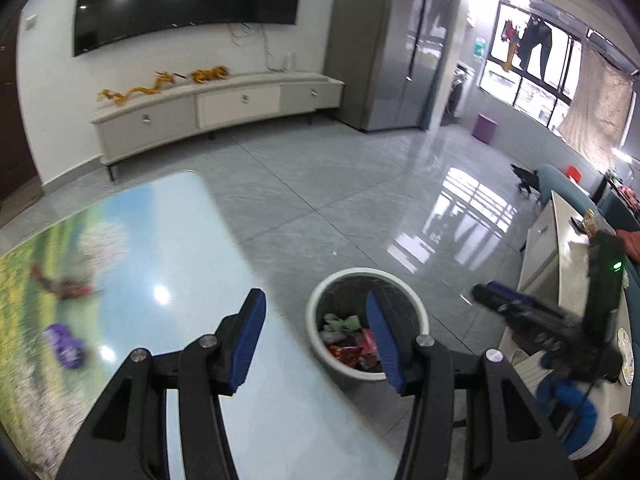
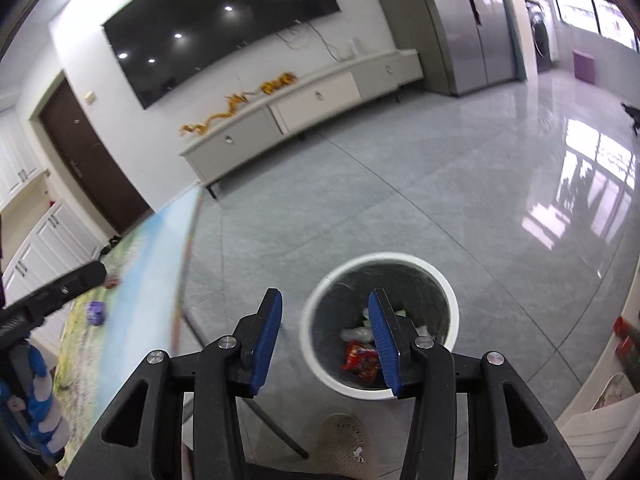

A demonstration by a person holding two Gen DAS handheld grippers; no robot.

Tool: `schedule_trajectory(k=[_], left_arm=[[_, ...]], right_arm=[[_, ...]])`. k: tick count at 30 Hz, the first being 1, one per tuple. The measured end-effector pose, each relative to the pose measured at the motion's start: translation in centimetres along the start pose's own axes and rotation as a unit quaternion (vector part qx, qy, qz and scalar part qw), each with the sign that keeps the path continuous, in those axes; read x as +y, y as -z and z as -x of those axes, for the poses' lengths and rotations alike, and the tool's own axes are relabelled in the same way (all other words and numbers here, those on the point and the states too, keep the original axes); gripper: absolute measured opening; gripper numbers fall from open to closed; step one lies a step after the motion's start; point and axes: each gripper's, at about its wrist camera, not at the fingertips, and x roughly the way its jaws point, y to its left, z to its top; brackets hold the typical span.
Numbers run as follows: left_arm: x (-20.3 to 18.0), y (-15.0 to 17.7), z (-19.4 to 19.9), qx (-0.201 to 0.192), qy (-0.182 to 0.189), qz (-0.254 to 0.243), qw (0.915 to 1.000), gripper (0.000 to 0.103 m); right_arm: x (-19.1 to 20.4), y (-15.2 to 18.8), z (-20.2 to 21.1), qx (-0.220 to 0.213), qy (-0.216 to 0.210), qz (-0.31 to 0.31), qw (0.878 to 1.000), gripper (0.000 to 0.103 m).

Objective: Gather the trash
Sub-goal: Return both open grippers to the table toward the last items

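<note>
Both sets of jaws stand spread wide with nothing between their blue pads. The right gripper [image 2: 325, 338] hangs over the floor, its right finger in front of the round white waste bin with a dark liner [image 2: 316, 344]. Inside lie a red snack wrapper [image 2: 359, 358] and some crumpled white scraps. The left gripper [image 1: 316, 338] sits over the near edge of the glossy tabletop printed with a sky-and-meadow scene [image 1: 160, 248], the bin just beyond that edge, on the grey tiled floor.

Trash still to be collected lies on the tabletop: a small crumpled purple wrapper [image 1: 66, 346], and farther back a reddish-brown scrap [image 1: 60, 286], both blurred. They are well apart from the left jaws.

Judging from this, the next pick falls to the left gripper, the one nearer the purple wrapper. It would do well to swing left, come down steeply with the jaws straddling the crumple, and close on its raised bulk, since the glossy surface may let it slide. Release belongs squarely above the bin's opening.
</note>
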Motion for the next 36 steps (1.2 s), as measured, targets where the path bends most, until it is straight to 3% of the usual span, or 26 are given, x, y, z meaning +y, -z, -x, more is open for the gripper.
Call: schedule_trajectory(k=[3, 11, 19, 26, 36], left_arm=[[1.9, 0.7, 2.8, -0.015, -0.017, 0.010, 0.9997, 0.051], [9.2, 3.3, 9.8, -0.055, -0.065, 0.055, 0.9948, 0.051], [18.4, 5.4, 14.5, -0.073, -0.125, 0.097, 0.9847, 0.051], [24.8, 5.5, 13.2, -0.063, -0.138, 0.134, 0.9793, 0.051], [29.4, 3.0, 4.7, -0.029, -0.073, 0.148, 0.9859, 0.051]], right_arm=[[2.4, -0.5, 1.9, -0.014, -0.016, 0.027, 0.999, 0.051], [10.0, -0.7, 5.5, -0.035, -0.059, 0.104, 0.992, 0.051], [17.4, -0.8, 5.8, -0.031, -0.097, 0.176, 0.979, 0.054], [23.6, -0.7, 1.5, 0.011, -0.132, 0.231, 0.964, 0.058], [32.1, 2.2, -9.1, 0.101, -0.197, 0.302, 0.927, 0.060]])
